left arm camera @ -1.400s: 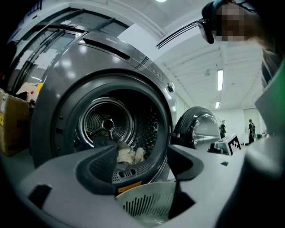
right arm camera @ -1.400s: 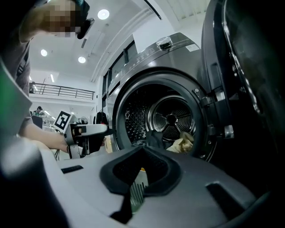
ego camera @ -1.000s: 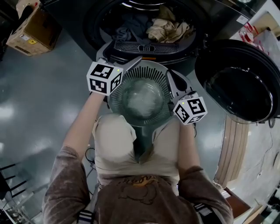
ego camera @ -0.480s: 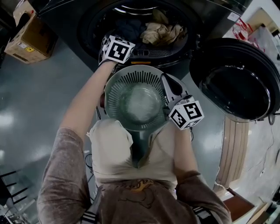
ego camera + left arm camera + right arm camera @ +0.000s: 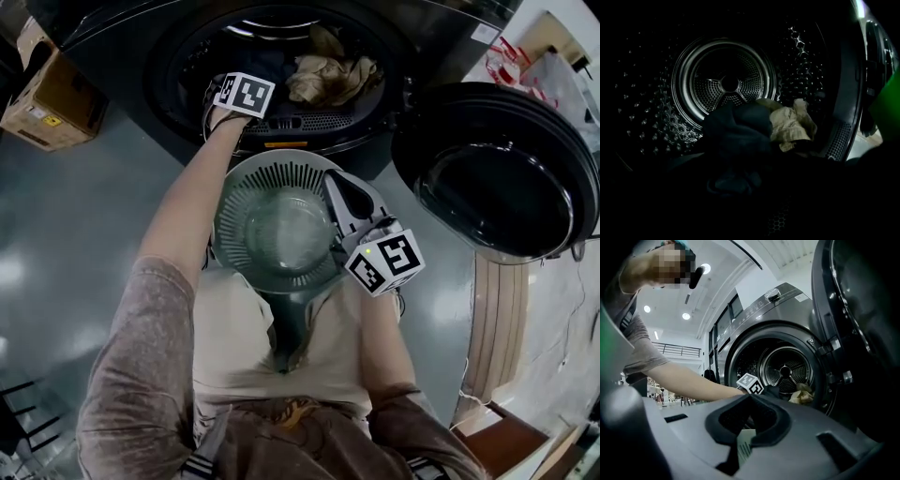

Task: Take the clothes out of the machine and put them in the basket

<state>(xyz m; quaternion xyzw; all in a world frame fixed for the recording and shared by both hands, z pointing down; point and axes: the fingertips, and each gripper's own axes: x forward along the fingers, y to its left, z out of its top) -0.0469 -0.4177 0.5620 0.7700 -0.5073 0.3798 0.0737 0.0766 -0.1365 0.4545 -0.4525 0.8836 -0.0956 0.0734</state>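
Observation:
The dryer drum (image 5: 724,82) holds a dark blue garment (image 5: 738,131) with a crumpled beige garment (image 5: 790,124) to its right. In the head view both lie inside the round opening, the beige one (image 5: 328,75) at the right. My left gripper (image 5: 242,92) reaches into the opening over the dark garment; its jaws are lost in the dark. The round grey basket (image 5: 230,202) rests on the person's lap, empty. My right gripper (image 5: 335,183) lies across its right rim, shut on it, and in the right gripper view the gripper (image 5: 749,420) faces the drum.
The round dryer door (image 5: 497,178) hangs open at the right, close to the basket. A cardboard box (image 5: 42,89) sits on the shiny grey floor at the far left. Pale wooden boards lean at the lower right.
My left gripper let go of the basket's left rim and moved forward into the drum opening. The right gripper stayed on the right rim; the basket shifted slightly left.

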